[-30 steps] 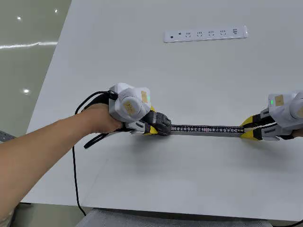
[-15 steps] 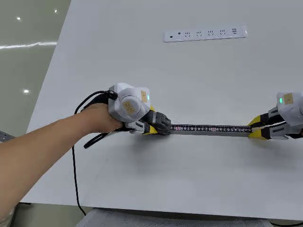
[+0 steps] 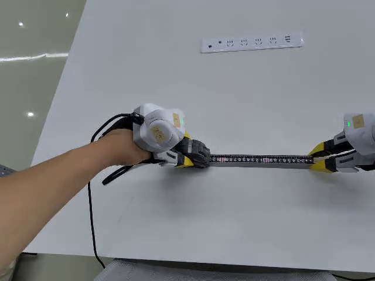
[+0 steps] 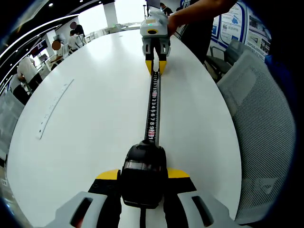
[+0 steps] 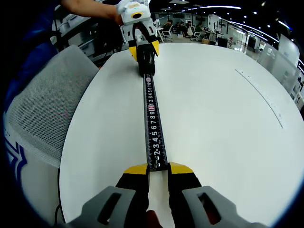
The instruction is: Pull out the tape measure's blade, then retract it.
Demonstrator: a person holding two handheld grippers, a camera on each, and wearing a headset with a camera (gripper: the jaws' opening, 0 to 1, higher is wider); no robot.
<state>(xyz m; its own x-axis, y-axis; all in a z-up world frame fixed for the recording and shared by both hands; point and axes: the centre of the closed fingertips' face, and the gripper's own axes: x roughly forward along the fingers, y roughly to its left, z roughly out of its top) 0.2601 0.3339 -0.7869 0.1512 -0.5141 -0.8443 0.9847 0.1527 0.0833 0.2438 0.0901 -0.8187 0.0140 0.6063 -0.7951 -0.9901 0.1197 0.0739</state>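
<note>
The black tape measure case (image 3: 196,154) sits low over the white table (image 3: 176,70), held between the yellow-tipped jaws of my left gripper (image 3: 186,153), which is shut on it; the case (image 4: 144,175) fills the bottom of the left gripper view. Its blade (image 3: 261,159) runs out to the right, numbers up, to my right gripper (image 3: 319,158), shut on the blade's end. In the right gripper view the blade (image 5: 154,123) stretches from my right gripper (image 5: 157,169) to the case (image 5: 145,61) held by the left gripper (image 5: 141,49). The right gripper (image 4: 156,65) shows far off in the left gripper view.
A white power strip (image 3: 252,43) lies at the far side of the table. A black cable (image 3: 91,205) hangs off the near left edge. A grey mesh chair back (image 5: 42,114) stands by the table's near edge. People sit in the far background.
My right gripper has moved further right with the blade's end, so more blade is out of the case. The left gripper and case have stayed put.
</note>
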